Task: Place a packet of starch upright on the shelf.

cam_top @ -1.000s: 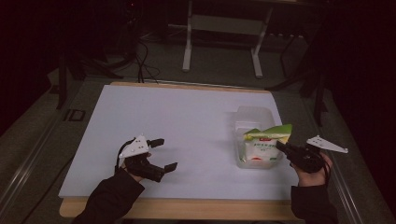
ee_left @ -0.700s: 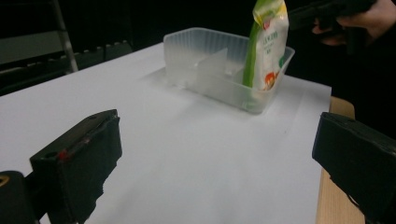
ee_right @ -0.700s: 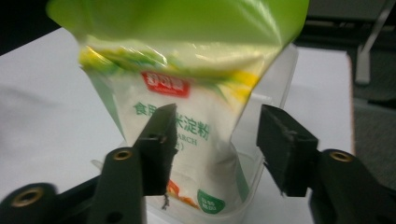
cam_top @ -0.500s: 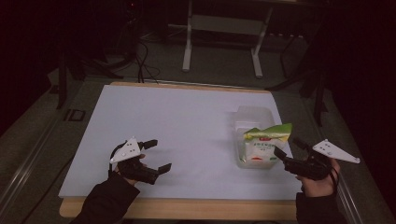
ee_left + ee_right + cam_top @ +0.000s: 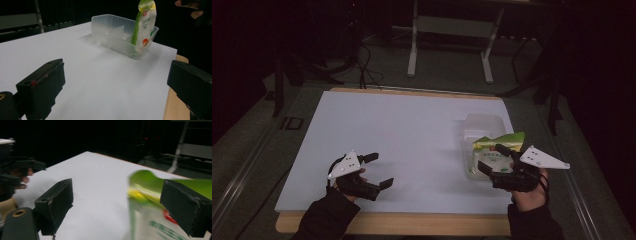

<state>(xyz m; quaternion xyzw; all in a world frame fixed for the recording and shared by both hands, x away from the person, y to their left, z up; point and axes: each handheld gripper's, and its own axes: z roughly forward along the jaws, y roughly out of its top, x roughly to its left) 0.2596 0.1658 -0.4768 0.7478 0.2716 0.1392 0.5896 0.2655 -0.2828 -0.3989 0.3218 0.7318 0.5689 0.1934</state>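
Note:
A green and white snack packet (image 5: 494, 150) stands upright in the near end of a clear plastic tub (image 5: 482, 125) at the table's right. My right gripper (image 5: 489, 156) is at the packet with its jaws spread wide. They have just been opening, and the pads press on nothing. In the right gripper view the blurred packet (image 5: 147, 202) stands close ahead of the right gripper (image 5: 117, 205), partly behind one jaw. My left gripper (image 5: 382, 169) rests open and empty near the front left. From the left gripper (image 5: 112, 92) I see the tub (image 5: 120, 37) and packet (image 5: 145, 25) across the table.
A white sheet (image 5: 412, 130) covers the wooden table, whose front edge (image 5: 412, 222) runs just before both hands. Metal stand legs (image 5: 447, 45) and cables lie on the dark floor beyond. The tub has a divider (image 5: 116, 31) and a free far compartment.
My right gripper, shut on the packet a second ago, has opened and let it go. The packet stays standing in the tub. The right hand shifted and rose a little. The left hand barely moved.

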